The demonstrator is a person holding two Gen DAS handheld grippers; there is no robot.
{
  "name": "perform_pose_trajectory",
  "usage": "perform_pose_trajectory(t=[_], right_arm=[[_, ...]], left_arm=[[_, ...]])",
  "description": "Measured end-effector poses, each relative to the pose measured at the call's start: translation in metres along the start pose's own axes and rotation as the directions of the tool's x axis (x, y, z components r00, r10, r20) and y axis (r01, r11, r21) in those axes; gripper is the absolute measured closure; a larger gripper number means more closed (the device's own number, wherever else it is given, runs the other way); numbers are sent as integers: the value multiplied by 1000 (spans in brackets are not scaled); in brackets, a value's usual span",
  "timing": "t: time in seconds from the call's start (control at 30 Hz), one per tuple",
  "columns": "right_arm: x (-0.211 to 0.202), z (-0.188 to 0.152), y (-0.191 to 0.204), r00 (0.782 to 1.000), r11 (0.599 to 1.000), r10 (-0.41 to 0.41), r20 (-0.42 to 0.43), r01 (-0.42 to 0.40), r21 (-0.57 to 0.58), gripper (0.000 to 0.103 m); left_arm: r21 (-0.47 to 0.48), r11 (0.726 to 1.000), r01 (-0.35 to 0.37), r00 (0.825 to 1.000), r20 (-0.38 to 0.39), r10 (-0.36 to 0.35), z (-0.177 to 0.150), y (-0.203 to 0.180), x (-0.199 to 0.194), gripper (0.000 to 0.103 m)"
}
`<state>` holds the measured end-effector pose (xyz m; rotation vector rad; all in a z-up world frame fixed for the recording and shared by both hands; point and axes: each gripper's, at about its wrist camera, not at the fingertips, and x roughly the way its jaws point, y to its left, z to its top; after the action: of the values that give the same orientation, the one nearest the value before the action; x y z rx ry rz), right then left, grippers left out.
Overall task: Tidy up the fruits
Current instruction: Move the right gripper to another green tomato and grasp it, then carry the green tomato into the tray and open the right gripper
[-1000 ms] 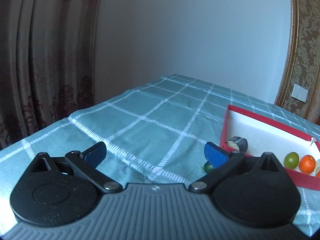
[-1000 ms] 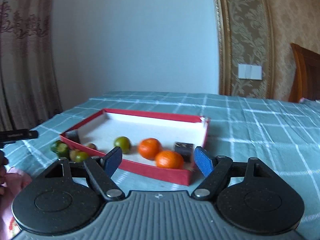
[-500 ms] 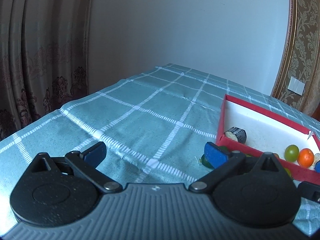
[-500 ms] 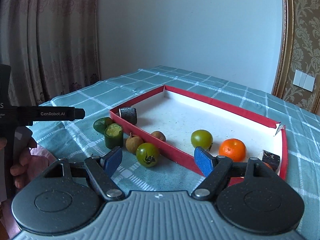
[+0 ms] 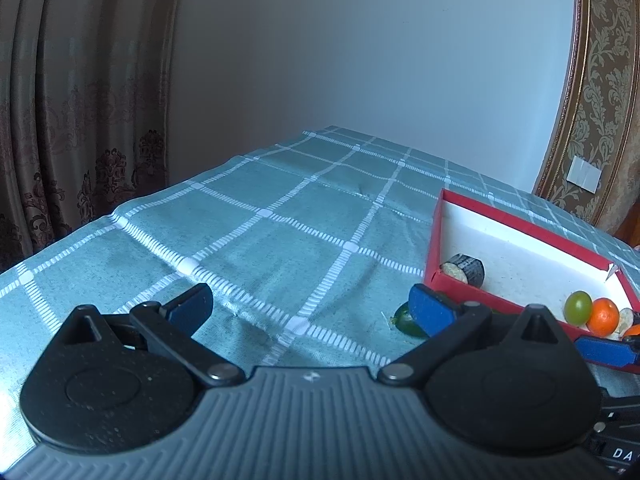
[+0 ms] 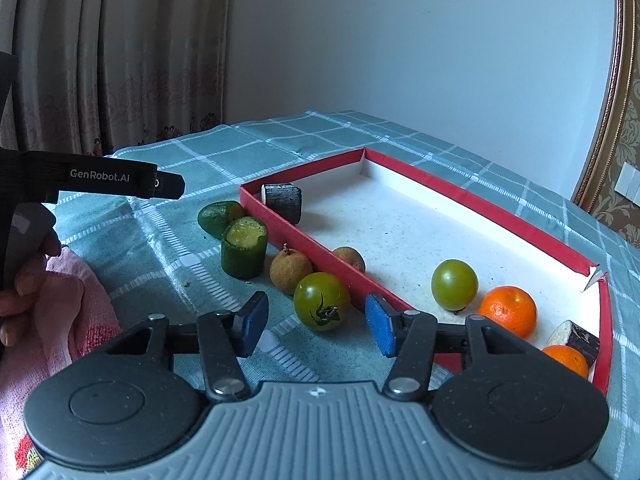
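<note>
tablecloth: woven cloth, matt | tray: red card, matt | green tomato: smooth, glossy

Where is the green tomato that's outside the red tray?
In the right wrist view, the green tomato sits on the tablecloth against the red tray's near wall, beside a longan, just ahead of the closing right tongs.

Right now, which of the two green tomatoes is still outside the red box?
The green tomato lying stem-forward on the tablecloth, just ahead of the closing right gripper. The other green tomato sits inside the red box.
</note>
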<state>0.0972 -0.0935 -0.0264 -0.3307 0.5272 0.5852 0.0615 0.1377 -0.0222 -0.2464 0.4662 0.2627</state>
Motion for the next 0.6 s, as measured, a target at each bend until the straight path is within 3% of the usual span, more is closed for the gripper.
perform_pose_trajectory(t=[0.1, 0.2, 0.6], right_arm=[[3, 1, 0, 1000, 1000, 0, -3, 0, 1, 56], [8, 2, -1, 1000, 1000, -5, -20, 5, 10, 69], [-12, 3, -7, 999, 997, -16, 32, 13, 76, 71]], left_arm=[[-1, 1000, 2, 1000, 0, -2, 0, 0, 0, 0], [0, 1000, 1, 1000, 0, -1, 0, 0, 0, 0], [-2, 1000, 0, 1000, -1, 0, 0, 0, 1, 0]])
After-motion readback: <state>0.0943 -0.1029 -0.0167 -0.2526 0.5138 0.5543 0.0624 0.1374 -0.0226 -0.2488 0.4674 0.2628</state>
